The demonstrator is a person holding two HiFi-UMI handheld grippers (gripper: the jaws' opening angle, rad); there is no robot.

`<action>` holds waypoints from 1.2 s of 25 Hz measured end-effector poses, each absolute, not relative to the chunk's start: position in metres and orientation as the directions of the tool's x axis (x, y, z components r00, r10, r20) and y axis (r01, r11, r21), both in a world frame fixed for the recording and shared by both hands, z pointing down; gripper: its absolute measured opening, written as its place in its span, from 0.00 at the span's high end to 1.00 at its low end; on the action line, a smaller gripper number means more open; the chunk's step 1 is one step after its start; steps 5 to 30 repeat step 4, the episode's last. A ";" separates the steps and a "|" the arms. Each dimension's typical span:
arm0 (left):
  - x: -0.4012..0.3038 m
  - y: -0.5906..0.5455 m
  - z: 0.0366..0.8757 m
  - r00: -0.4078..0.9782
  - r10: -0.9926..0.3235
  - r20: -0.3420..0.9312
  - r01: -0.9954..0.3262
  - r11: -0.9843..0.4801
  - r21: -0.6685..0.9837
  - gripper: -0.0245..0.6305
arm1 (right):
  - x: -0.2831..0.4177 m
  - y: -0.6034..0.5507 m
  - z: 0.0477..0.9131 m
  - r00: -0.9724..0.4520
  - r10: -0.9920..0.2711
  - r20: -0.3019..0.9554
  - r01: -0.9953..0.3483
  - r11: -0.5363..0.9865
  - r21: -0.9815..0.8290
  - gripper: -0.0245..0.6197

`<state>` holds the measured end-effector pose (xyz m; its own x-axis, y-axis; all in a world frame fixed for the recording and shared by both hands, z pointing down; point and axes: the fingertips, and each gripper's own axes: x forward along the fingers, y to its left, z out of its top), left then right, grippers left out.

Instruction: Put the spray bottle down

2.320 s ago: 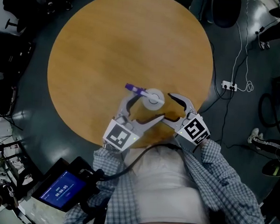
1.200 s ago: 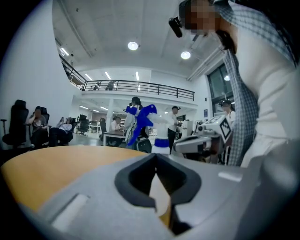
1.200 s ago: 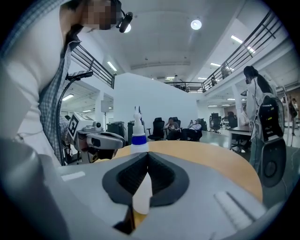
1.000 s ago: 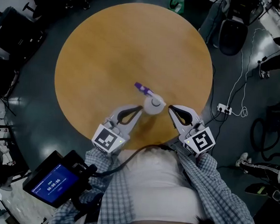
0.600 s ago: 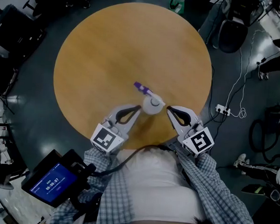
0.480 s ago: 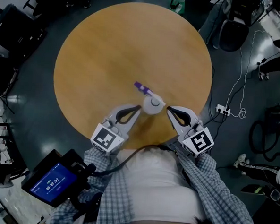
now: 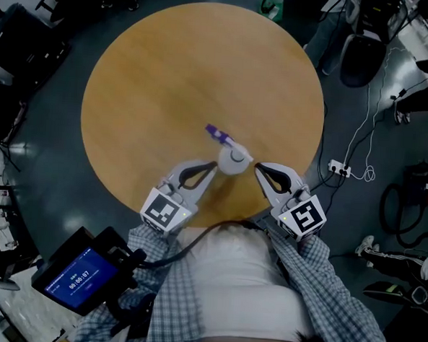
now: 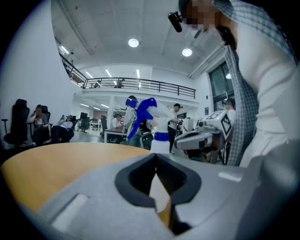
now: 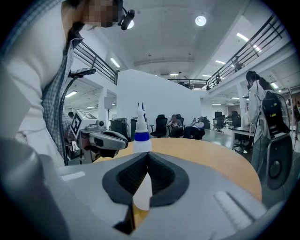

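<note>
**Spray bottle upright on the table, both grippers closed and empty**

We held a gripper in each hand over the near edge of the round wooden table (image 7: 205,72). The spray bottle (image 7: 234,159) stood upright on the tabletop between the two grippers, close to that near edge. Its body was white with a blue collar, and from the head view its blue-purple spray head pointed away toward the upper left. Nothing had hold of it.

The left gripper (image 7: 213,166) had its jaws pressed fully together with nothing between them. Its tip lay just beside the bottle's left side; we could not tell whether it touched. In the left gripper view the bottle rose just beyond the closed jaws, a little right of centre.

The right gripper (image 7: 257,167) was closed in the same way and also empty, with its tip just to the right of the bottle. Both grippers angled inward toward the bottle and sat nearly level.

At the lower left, beside our checked sleeve, a small screen (image 7: 84,278) glowed blue. A white power strip (image 7: 337,167) lay on the dark floor to the right of the table.
</note>
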<state>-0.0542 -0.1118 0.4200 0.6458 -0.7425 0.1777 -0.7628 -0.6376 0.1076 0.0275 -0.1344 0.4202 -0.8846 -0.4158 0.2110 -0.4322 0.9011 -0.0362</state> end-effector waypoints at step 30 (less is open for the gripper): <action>-0.053 -0.112 0.421 0.648 -0.739 0.184 -0.760 -0.642 0.100 0.96 | 0.027 -0.133 0.420 -0.891 -0.405 0.206 -0.420 0.907 -0.033 0.96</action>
